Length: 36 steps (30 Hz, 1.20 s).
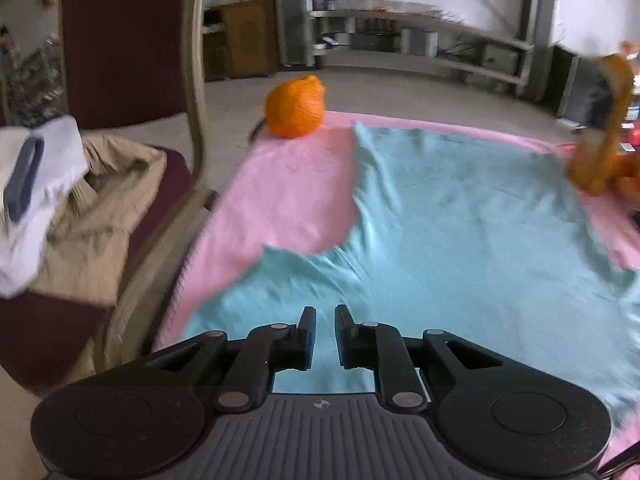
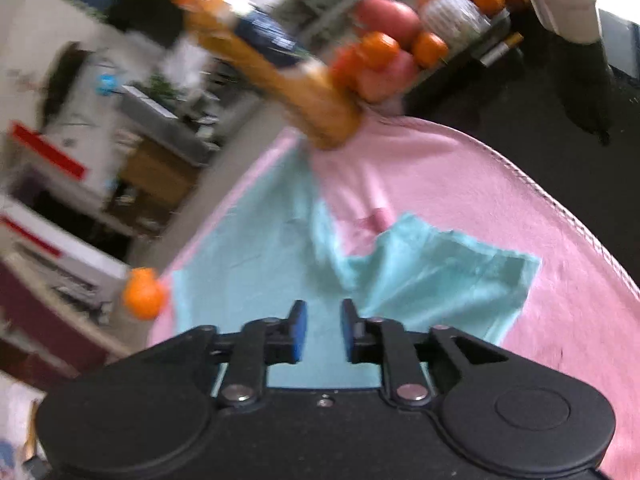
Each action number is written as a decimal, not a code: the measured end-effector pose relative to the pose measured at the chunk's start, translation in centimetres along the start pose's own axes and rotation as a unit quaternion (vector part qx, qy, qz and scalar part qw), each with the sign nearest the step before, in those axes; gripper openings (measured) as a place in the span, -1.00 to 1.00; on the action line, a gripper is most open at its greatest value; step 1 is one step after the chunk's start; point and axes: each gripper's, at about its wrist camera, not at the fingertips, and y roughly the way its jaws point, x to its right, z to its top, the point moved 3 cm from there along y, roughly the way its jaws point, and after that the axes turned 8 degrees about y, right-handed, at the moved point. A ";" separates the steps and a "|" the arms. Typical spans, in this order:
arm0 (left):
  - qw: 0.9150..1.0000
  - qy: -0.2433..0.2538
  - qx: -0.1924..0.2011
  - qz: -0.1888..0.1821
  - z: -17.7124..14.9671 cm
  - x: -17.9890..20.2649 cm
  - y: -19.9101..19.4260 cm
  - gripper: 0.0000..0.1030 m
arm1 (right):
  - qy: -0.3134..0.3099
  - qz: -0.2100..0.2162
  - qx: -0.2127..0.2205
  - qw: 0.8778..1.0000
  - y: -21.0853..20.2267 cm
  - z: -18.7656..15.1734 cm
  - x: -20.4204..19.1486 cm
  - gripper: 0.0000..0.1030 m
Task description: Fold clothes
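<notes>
A light teal T-shirt lies spread flat on the pink cloth that covers the table. One short sleeve points toward the table's left edge. My left gripper hovers over the shirt's near part, its jaws a narrow gap apart with nothing pinched between them. In the right wrist view the same T-shirt shows its other sleeve lying out on the pink cloth. My right gripper stands open just above the shirt beside that sleeve, holding nothing.
An orange fruit sits at the table's far left corner. An orange bottle and a basket of fruit stand at the far right. On the left, a dark red chair holds a beige garment and a white one.
</notes>
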 end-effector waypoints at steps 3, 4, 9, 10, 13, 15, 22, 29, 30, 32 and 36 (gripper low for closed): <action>0.999 0.026 -0.014 -0.023 -1.5 2.0 0.4 -0.70 | -0.010 0.021 -0.020 1.000 -1.2 -2.2 0.4 -0.50; 0.999 0.043 -0.022 -0.022 -1.8 3.1 1.1 -0.70 | -0.013 0.017 -0.034 0.999 -0.8 -2.8 0.5 -0.49; 0.992 0.108 -0.052 -0.040 -3.1 7.3 4.1 -0.69 | -0.069 -0.017 -0.106 0.992 3.9 -5.1 -1.1 -0.52; 0.990 0.119 -0.052 -0.047 -3.4 8.0 4.2 -0.68 | -0.087 -0.023 -0.114 0.989 4.6 -5.6 -1.6 -0.52; 0.985 0.151 -0.060 -0.060 -4.6 9.4 3.9 -0.68 | -0.121 -0.046 -0.147 0.981 5.5 -7.5 -1.9 -0.52; 0.980 0.182 -0.063 -0.058 -6.0 10.2 3.1 -0.70 | -0.145 -0.071 -0.170 0.972 5.6 -8.9 -1.3 -0.57; 0.961 0.268 -0.042 -0.047 -9.7 11.8 -0.6 -0.94 | -0.231 -0.082 -0.191 0.950 1.0 -12.9 0.1 -0.75; 0.985 0.136 0.012 -0.104 -5.4 10.3 -0.8 -0.66 | -0.223 -0.010 -0.104 0.969 -0.3 -11.1 -1.8 -0.73; 0.987 0.127 0.001 -0.101 -5.3 10.4 0.0 -0.68 | -0.216 -0.002 -0.096 0.972 0.2 -10.7 -2.2 -0.73; 0.988 0.119 -0.022 -0.093 -5.2 10.6 1.3 -0.70 | -0.206 0.002 -0.103 0.973 2.0 -10.6 -2.8 -0.73; 0.981 0.167 -0.059 -0.075 -6.9 11.2 2.1 -0.79 | -0.262 -0.053 -0.143 0.953 4.6 -12.7 -3.2 -0.64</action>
